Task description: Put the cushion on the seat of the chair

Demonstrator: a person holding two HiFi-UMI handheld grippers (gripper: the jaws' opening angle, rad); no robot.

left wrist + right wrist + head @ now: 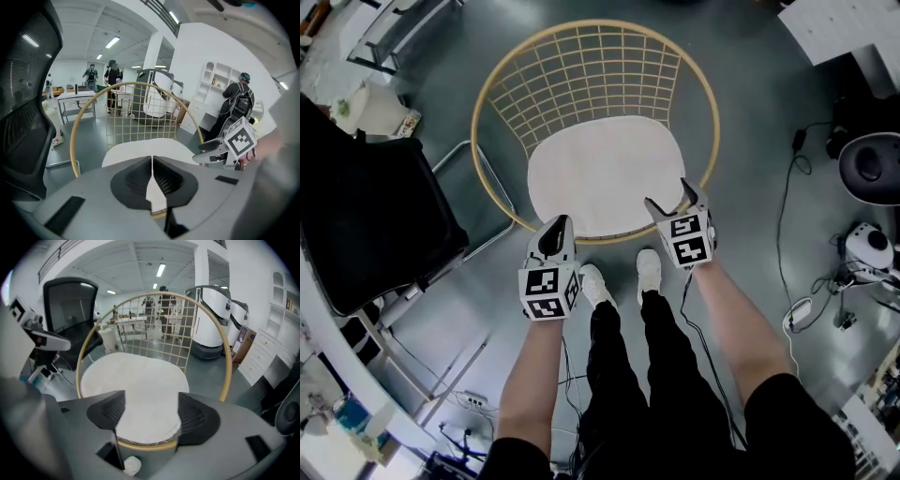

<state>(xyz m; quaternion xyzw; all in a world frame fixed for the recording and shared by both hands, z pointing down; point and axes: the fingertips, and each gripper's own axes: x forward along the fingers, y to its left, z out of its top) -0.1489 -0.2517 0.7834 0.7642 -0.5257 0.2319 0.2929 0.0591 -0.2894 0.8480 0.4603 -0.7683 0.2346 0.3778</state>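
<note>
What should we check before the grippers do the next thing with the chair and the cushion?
1. Cushion lies flat on the seat of the chair: ok.
2. Left gripper empty, jaws together: ok.
3. Right gripper free of the cushion, jaws apart, nothing between them: ok.
4. Shoes stand clear, just in front of the chair: ok.
5. Cushion tied or fixed to the seat: cannot tell.

White cushion on chair seat
</note>
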